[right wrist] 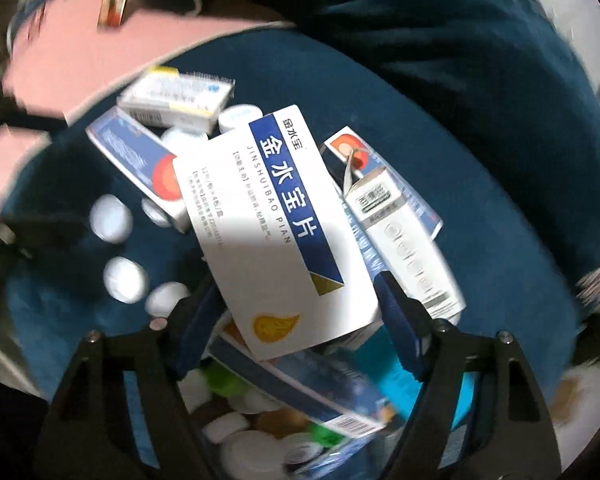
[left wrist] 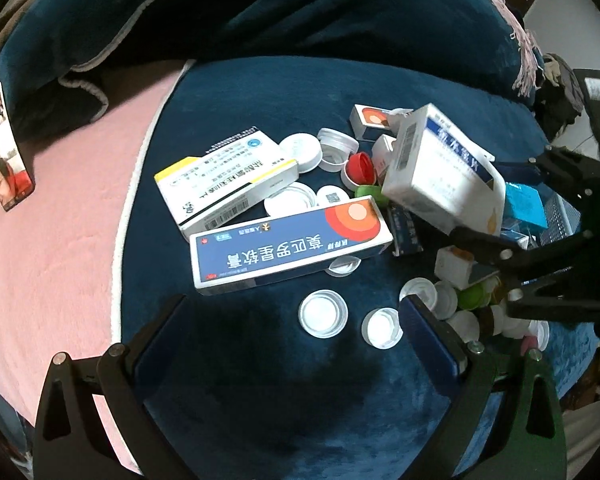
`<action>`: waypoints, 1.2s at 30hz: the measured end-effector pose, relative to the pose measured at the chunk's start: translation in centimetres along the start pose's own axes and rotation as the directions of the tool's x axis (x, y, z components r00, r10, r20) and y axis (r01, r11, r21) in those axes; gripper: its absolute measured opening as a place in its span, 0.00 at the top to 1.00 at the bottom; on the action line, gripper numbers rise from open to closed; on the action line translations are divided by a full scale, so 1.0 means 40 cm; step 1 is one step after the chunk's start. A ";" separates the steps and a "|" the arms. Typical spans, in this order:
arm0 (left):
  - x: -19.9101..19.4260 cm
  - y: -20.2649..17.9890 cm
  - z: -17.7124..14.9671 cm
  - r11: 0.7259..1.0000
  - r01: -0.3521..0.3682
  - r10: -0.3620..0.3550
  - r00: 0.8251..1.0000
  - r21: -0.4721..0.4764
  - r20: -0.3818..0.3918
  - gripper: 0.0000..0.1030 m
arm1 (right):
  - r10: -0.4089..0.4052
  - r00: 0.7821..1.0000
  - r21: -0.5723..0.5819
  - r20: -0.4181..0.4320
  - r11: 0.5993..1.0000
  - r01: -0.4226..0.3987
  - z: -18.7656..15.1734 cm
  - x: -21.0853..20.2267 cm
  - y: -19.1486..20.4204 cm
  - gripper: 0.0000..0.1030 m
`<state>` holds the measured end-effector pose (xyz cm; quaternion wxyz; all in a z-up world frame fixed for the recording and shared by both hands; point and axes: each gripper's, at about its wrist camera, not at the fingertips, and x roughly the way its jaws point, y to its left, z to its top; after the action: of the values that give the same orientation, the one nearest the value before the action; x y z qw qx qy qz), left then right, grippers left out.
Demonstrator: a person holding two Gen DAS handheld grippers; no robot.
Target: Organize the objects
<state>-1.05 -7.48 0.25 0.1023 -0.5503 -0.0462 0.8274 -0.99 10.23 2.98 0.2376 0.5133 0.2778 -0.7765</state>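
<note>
Now, by label:

Setting: a dark blue velvet cushion (left wrist: 260,92) edged in white piping, lying on a pink blanket (left wrist: 60,220), with medicine boxes and bottle caps strewn over it.

Left gripper (left wrist: 296,316): spread wide and empty, hanging over a bare patch of the cushion; two white caps (left wrist: 323,313) sit between its fingers, untouched.

Right gripper (right wrist: 296,304): its blue-padded fingers (right wrist: 400,320) stand on either side of the lower end of the white-and-blue box (right wrist: 276,232). The right wrist view is blurred, so I cannot tell whether the pads press on the box or stand just off it.

White-and-blue box: the one printed JINSHUIBAO PIAN; in the left wrist view it is tilted and raised above the pile at the right of the cushion (left wrist: 432,168), with the right gripper's dark arms just below and beside it.

Long blue box (left wrist: 292,244): flat near the middle of the cushion, red-orange circle at one end.

White-and-yellow box (left wrist: 228,176): just behind the long blue box, touching it.

Red cap (left wrist: 362,168): among white caps behind the long blue box.

Pile under the right gripper: more small boxes with white and green caps (right wrist: 220,384), packed close together.

Phone (left wrist: 4,152): on the pink blanket at the far left, screen lit.
</note>
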 end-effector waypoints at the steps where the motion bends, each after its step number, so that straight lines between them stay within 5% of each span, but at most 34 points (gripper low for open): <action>1: 0.002 -0.002 0.000 1.000 0.003 -0.003 1.000 0.001 -0.003 0.01 | 0.039 0.999 0.044 0.002 0.998 -0.039 -0.002 -0.004 -0.013 0.25; 7: 0.007 -0.016 0.002 1.000 0.004 -0.004 1.000 0.022 -0.008 0.01 | 0.115 0.993 0.161 0.029 0.980 -0.118 -0.007 -0.003 -0.049 0.25; 16: 0.001 -0.011 0.007 0.999 0.002 -0.003 1.000 0.045 0.004 0.01 | 0.032 0.999 0.072 0.025 0.997 -0.034 0.031 0.010 0.014 0.23; 22: -0.004 -0.023 0.045 0.989 -0.025 0.025 1.000 0.144 0.001 0.01 | 0.027 1.000 0.082 0.010 0.996 -0.028 0.037 0.028 0.006 0.20; 28: 0.024 -0.067 0.085 0.944 -0.052 0.063 0.998 0.327 -0.022 0.01 | -0.027 0.999 -0.003 -0.024 1.000 0.027 0.032 0.056 0.038 0.20; 33: 0.072 -0.099 0.087 0.861 -0.103 0.142 0.989 0.498 -0.042 0.02 | 0.000 1.000 0.009 -0.003 1.000 0.000 0.029 0.039 0.023 0.28; 36: 0.082 -0.083 0.094 0.868 -0.107 0.144 0.989 0.486 -0.040 0.09 | 0.006 1.000 0.020 0.019 1.000 -0.007 0.025 0.022 0.013 0.29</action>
<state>-5.35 -3.39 -0.60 0.1837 -0.5401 0.2010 0.7964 -1.62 9.11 2.38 0.2375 0.5091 0.2659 -0.7834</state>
